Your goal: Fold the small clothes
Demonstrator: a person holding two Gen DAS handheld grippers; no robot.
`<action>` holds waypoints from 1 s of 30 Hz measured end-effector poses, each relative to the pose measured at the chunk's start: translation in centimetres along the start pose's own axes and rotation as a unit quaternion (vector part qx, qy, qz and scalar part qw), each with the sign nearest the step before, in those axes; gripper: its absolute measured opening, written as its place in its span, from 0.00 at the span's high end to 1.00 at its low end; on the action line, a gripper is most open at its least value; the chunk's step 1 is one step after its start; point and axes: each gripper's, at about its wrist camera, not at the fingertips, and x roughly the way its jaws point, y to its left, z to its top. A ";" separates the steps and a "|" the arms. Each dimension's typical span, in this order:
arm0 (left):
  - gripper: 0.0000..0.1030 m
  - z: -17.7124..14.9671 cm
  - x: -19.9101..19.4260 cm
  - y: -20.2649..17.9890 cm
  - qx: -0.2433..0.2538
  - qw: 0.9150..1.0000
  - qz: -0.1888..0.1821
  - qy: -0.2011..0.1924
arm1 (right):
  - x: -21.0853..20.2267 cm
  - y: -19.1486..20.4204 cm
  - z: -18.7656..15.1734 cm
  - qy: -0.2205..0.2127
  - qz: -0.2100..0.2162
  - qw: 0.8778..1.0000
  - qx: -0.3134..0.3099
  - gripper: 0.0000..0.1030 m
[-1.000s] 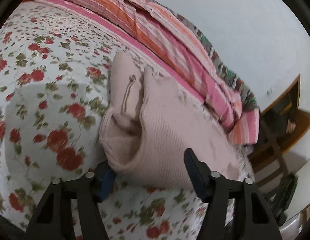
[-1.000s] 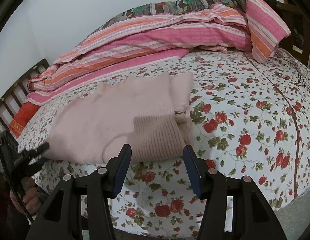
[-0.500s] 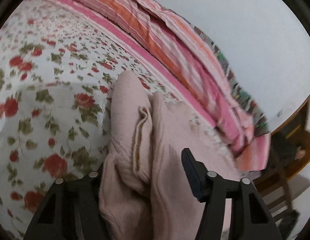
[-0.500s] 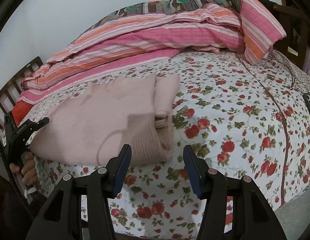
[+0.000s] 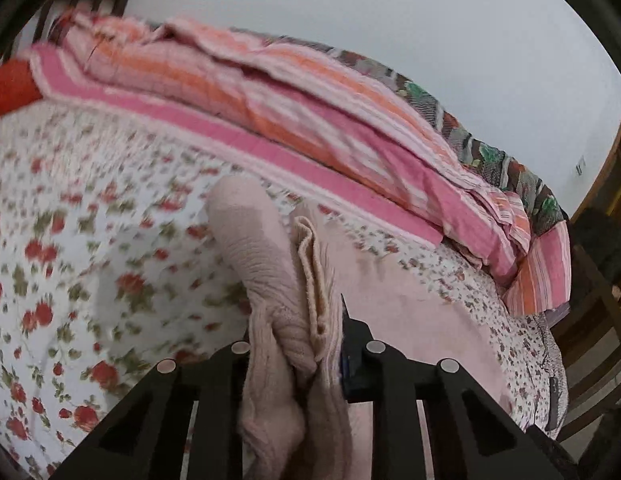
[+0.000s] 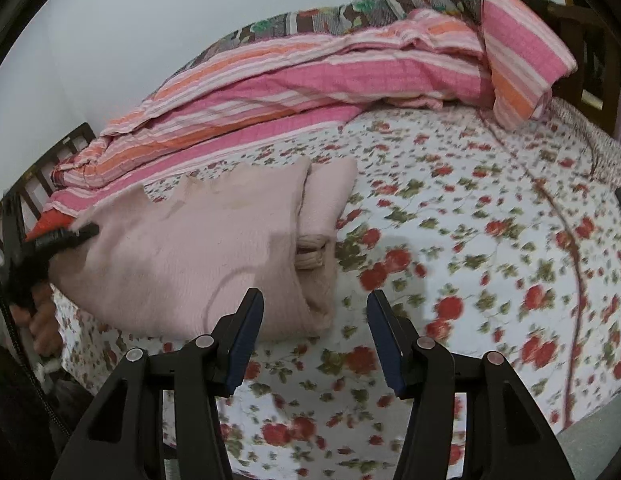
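Note:
A pale pink knitted sweater [image 6: 198, 248] lies partly folded on the floral bed sheet [image 6: 470, 248]. My left gripper [image 5: 298, 344] is shut on the bunched edge of the sweater [image 5: 266, 264]; its fabric fills the gap between the fingers. In the right wrist view the left gripper [image 6: 58, 236] shows at the sweater's left edge. My right gripper [image 6: 314, 336] is open and empty, hovering just in front of the sweater's near right corner, above the sheet.
A pink and orange striped quilt [image 6: 310, 76] is heaped along the far side of the bed, against the wall. A dark wooden headboard [image 6: 42, 164] stands at the left. Wooden furniture [image 5: 602, 264] stands past the bed's right end.
My left gripper has closed on the sweater's edge and swung its view towards the quilt. The sweater's left side has lifted a little. My right gripper has stayed open, drifting slightly.

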 end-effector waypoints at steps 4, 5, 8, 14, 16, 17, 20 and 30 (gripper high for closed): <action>0.80 0.6 -0.6 -4.4 0.038 0.999 0.012 -0.014 | -1.4 -1.6 -0.3 -0.013 -0.011 1.000 -0.007 0.48; 0.80 0.7 -0.7 -6.1 0.054 0.998 0.013 -0.019 | -1.7 -2.2 -0.3 -0.014 -0.015 1.000 -0.007 0.48; 0.81 0.5 -0.4 -9.7 0.078 0.997 0.007 -0.023 | -2.4 -4.1 -0.4 -0.017 -0.025 1.000 0.000 0.48; 0.81 -2.8 2.9 -17.6 0.114 0.993 -0.006 0.002 | -4.0 -7.8 -0.9 -0.017 -0.051 0.998 0.027 0.48; 0.81 -4.8 4.3 -19.7 0.128 0.991 -0.015 0.021 | -4.4 -8.9 -1.3 -0.017 -0.058 0.998 0.034 0.48; 0.81 -5.8 4.8 -20.4 0.133 0.990 -0.019 0.031 | -4.4 -9.3 -1.5 -0.015 -0.061 0.997 0.037 0.48; 0.81 -9.1 7.0 -22.3 0.153 0.986 -0.022 0.067 | -4.1 -10.6 -2.2 -0.002 -0.072 0.996 0.045 0.48; 0.54 -9.2 6.1 -21.2 0.158 0.973 -0.133 0.103 | -1.8 -10.0 -1.8 0.017 -0.054 0.997 0.045 0.48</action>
